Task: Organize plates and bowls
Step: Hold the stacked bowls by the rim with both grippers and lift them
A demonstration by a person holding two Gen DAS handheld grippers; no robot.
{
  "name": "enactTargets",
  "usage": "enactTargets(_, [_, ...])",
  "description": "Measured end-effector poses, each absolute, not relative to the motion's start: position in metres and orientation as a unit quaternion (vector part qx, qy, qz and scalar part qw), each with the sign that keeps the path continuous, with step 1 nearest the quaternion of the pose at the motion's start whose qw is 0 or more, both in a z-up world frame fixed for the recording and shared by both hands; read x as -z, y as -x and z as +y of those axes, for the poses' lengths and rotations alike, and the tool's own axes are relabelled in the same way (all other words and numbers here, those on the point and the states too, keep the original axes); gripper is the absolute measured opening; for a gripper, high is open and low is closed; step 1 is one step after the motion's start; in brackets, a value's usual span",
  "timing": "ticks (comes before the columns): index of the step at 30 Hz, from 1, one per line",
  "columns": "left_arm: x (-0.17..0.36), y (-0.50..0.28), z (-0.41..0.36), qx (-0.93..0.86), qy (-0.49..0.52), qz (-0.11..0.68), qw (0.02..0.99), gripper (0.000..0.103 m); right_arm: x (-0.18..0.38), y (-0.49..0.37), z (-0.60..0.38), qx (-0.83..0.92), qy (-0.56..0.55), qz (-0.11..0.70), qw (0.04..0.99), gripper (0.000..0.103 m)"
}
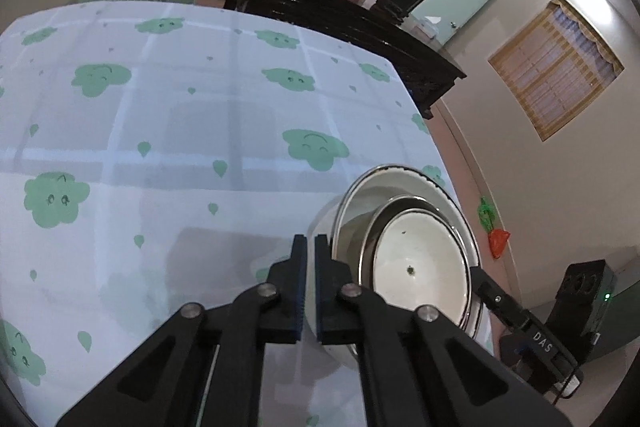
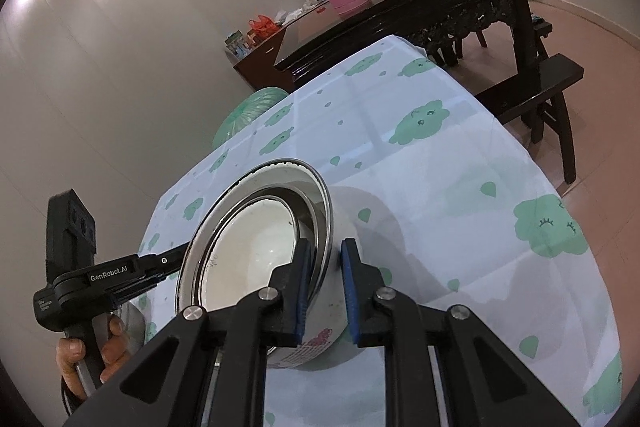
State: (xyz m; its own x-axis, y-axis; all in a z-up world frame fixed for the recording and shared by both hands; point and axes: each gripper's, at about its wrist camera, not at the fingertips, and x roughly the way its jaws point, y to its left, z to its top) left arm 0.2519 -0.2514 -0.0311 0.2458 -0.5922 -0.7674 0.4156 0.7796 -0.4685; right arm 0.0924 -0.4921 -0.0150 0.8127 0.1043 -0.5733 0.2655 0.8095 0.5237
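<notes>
Reading "GenRobot.AI" on left gripper (image 2: pixel 176 261), "DAS" on right gripper (image 1: pixel 478 277)

Left tongs (image 1: pixel 311 251): black linkage arms, silver round pivot screws, blue ridged pads. Right tongs (image 2: pixel 326 259): same build. White "GenRobot.AI" and "DAS" lettering on bodies. Bare hand (image 2: pixel 86 357) on grey handle.
</notes>
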Motion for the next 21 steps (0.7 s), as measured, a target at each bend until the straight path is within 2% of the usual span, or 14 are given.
enactTargets(6, [0.03, -0.253, -0.246, 0.323, 0.099, 0.533, 0.776, 0.0, 0.016, -0.091, -0.494, 0.041, -0.315, 0.301, 0.899, 0.019])
enactTargets(10, [0.023, -0.253, -0.24, 0.324, 0.11, 0.526, 0.778, 0.006, 0.017, -0.091, -0.495, 0.041, -0.314, 0.301, 0.899, 0.019])
enactTargets(12, [0.02, -0.253, -0.237, 0.334, 0.124, 0.527, 0.771, 0.013, 0.017, -0.091, -0.495, 0.041, -0.314, 0.301, 0.9, 0.019])
enactTargets(14, [0.019, -0.251, -0.237, 0.333, 0.123, 0.526, 0.773, 0.028, 0.017, -0.091, -0.496, 0.042, -0.314, 0.301, 0.9, 0.019])
enactTargets(15, [0.02, -0.25, -0.239, 0.337, 0.123, 0.527, 0.771, 0.031, 0.017, -0.091, -0.495, 0.041, -0.314, 0.301, 0.9, 0.019])
enactTargets(17, [0.023, -0.25, -0.243, 0.34, 0.121, 0.534, 0.765, 0.052, 0.017, -0.091, -0.495, 0.042, -0.312, 0.301, 0.9, 0.019])
enactTargets(19, [0.028, -0.249, -0.246, 0.331, 0.12, 0.535, 0.768, 0.052, 0.017, -0.091, -0.495, 0.043, -0.311, 0.302, 0.9, 0.019])
enactTargets(21, [0.034, -0.25, -0.247, 0.322, 0.122, 0.545, 0.764, 0.045, 0.017, -0.092, -0.493, 0.044, -0.306, 0.302, 0.902, 0.019])
